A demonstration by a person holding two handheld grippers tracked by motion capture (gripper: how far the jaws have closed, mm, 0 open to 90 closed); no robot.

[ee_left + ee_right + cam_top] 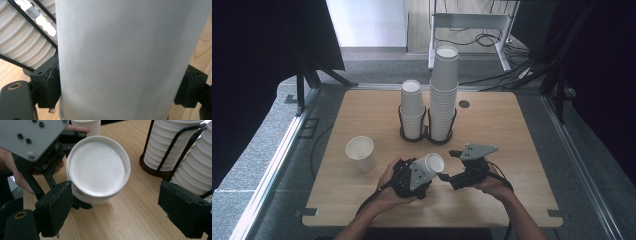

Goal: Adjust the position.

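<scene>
The paper cup (430, 165) is clamped on its side in the left gripper (422, 172), above the table's (512, 150) near edge. The right gripper (447, 177) is held wide open at the rim. The jaws should be closed gently on the rim, so crushing is avoided. The cup's base is hidden.

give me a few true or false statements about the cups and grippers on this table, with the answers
1. The left gripper is clamped on a paper cup. True.
2. The right gripper is shut on that cup. False: its jaws stand open, one beside the cup's rim.
3. A loose cup stands upright on the table. True.
4. Both cup stacks are the same height. False: the right stack rises above the left stack.
</scene>
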